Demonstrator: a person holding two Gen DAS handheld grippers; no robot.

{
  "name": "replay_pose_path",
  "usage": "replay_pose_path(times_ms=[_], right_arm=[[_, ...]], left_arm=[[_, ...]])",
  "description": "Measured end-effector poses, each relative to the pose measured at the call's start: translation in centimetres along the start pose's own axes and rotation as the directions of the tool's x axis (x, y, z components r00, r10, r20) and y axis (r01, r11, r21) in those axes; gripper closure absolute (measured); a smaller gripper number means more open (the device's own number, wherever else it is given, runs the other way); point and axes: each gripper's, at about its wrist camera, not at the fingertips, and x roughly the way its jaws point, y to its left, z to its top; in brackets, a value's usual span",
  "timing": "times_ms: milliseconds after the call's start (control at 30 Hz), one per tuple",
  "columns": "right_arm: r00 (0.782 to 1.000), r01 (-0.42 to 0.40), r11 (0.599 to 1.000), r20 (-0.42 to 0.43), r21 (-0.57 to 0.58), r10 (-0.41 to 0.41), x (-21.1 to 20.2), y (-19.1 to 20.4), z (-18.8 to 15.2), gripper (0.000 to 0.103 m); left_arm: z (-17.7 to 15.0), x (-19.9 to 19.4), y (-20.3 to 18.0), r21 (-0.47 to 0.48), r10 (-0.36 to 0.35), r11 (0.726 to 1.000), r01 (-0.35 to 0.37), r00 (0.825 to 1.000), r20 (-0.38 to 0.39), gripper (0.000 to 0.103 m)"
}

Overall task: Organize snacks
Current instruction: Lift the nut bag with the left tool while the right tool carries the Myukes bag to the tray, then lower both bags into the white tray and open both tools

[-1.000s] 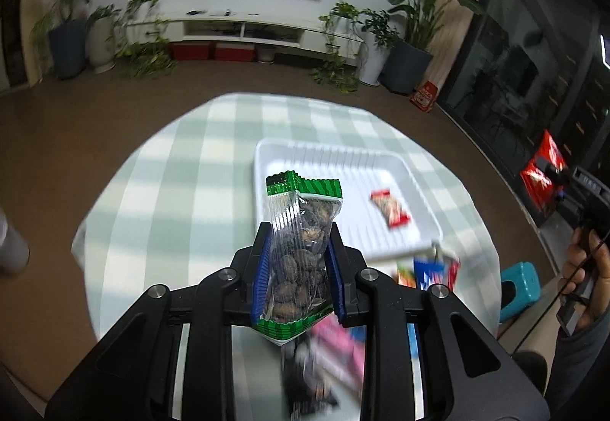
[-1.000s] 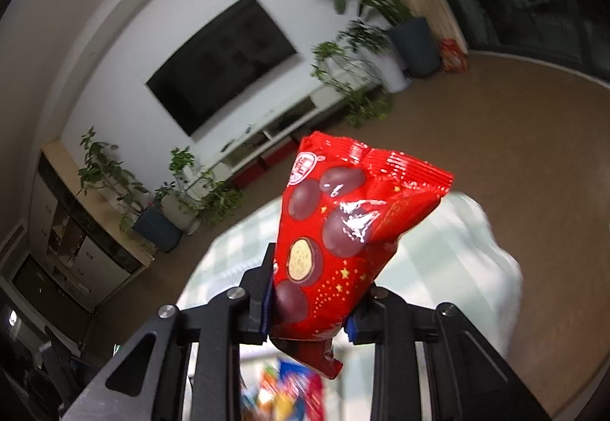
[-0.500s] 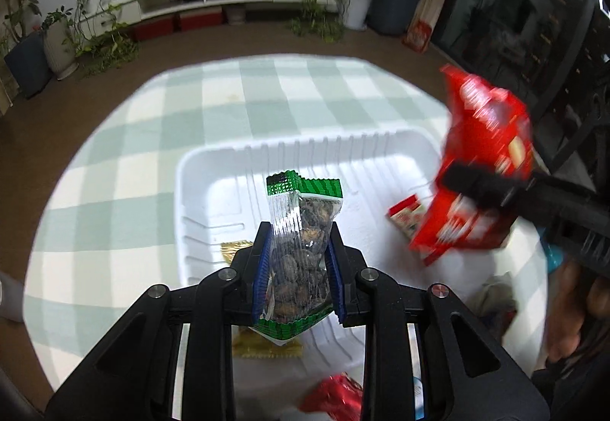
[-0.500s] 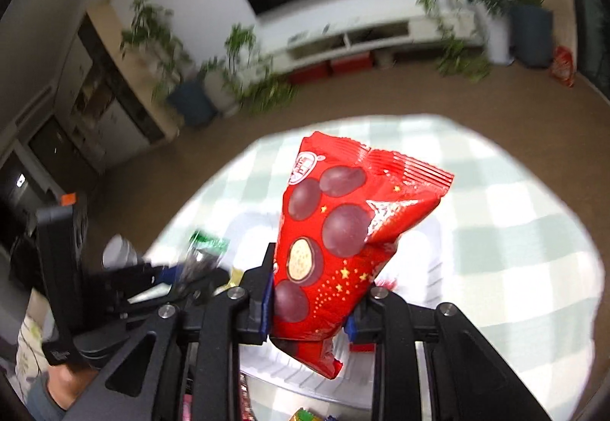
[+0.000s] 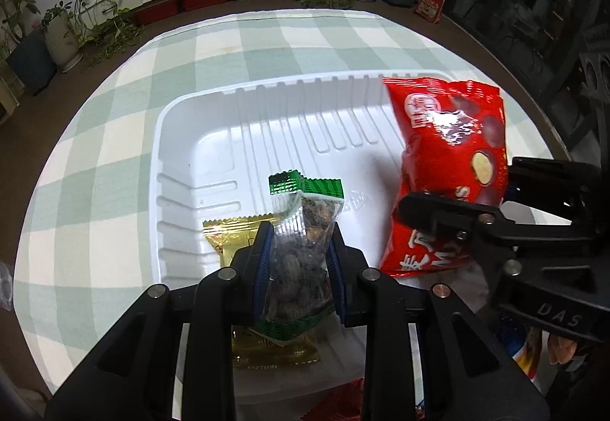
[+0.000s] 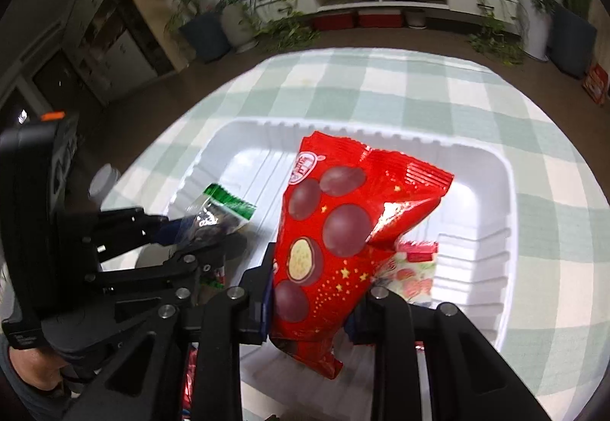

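My left gripper (image 5: pixel 299 245) is shut on a clear, green-edged packet of dark nuts (image 5: pixel 301 249) and holds it above the near part of the white tray (image 5: pixel 198 139). My right gripper (image 6: pixel 310 303) is shut on a red bag of chocolate balls (image 6: pixel 343 230) and holds it over the tray's (image 6: pixel 492 200) middle. In the left wrist view the red bag (image 5: pixel 450 162) and the right gripper (image 5: pixel 495 215) hang over the tray's right side. In the right wrist view the left gripper (image 6: pixel 179 234) with the nut packet (image 6: pixel 217 207) is at the left.
A gold packet (image 5: pixel 236 242) lies in the tray under the left gripper. A strawberry-print packet (image 6: pixel 413 268) lies in the tray behind the red bag. More red wrappers (image 5: pixel 343 398) lie by the tray's near edge. The tray sits on a green checked tablecloth (image 5: pixel 126 108).
Both grippers have moved forward and lower over the tray with their packets. The right gripper with the red bag has come closer beside the left one.
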Motion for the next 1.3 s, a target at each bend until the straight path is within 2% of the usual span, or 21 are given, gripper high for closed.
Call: replay_pose_path(times_ms=[100,233,400,500,600,700,933,1000,1100,1200,1300], right_arm=[[1.0,0.027,1.0,-0.016,-0.015,-0.027,0.5,0.1,-0.2,0.073],[1.0,0.022,1.0,-0.016,-0.002,-0.022,0.4,-0.6,-0.2,0.072],[0.999,0.036,0.999,-0.034,-0.01,-0.036,0.8,-0.7,-0.5,0.068],[0.998,0.053,0.998,-0.037,-0.017,-0.054,0.9,-0.7,-0.6,0.067],[0.997,0.063,0.998,-0.033,-0.026,-0.064,0.9,-0.6,-0.7,0.063],[0.997,0.073,0.997,-0.032,-0.024,-0.074,1.0,-0.7,-0.7,0.058],[0.996,0.081,0.997,-0.032,-0.016,-0.082,0.9,-0.9,-0.7,0.05],[0.996,0.089,0.996,-0.027,-0.015,-0.089,0.8,-0.9,-0.7,0.045],[0.995,0.1,0.995,-0.01,-0.01,-0.101,0.4,-1.0,-0.6,0.033],[0.995,0.095,0.996,0.017,0.003,-0.095,-0.6,-1.1,-0.4,0.026],[0.996,0.076,0.997,0.056,0.009,-0.076,-1.9,-0.8,-0.1,0.018]], left_arm=[[-0.5,0.1,-0.2,-0.007,0.004,1.0,-0.004,1.0,-0.006,0.077],[-1.1,0.1,-0.6,-0.013,0.005,1.0,-0.005,1.0,-0.015,0.077],[-1.4,0.1,-1.3,0.003,0.012,1.0,-0.012,1.0,-0.025,0.077],[-1.5,0.0,-1.1,-0.021,0.012,1.0,-0.013,1.0,-0.025,0.077],[-1.4,-0.1,-0.6,-0.045,0.011,0.999,-0.012,1.0,-0.023,0.072],[-1.3,-0.2,-0.1,-0.056,0.016,0.998,-0.017,1.0,-0.018,0.05],[-1.0,-0.3,0.5,-0.071,0.028,0.997,-0.029,0.999,-0.015,0.048],[-0.9,-0.4,0.7,-0.076,0.031,0.997,-0.031,0.999,-0.011,0.047],[-0.7,-0.8,1.3,-0.1,0.032,0.995,-0.032,0.999,0.004,0.039],[-0.3,-1.7,1.8,-0.123,0.027,0.992,-0.024,0.999,0.027,0.038],[0.1,-3.0,2.2,-0.146,0.019,0.989,-0.011,0.998,0.053,0.031]])
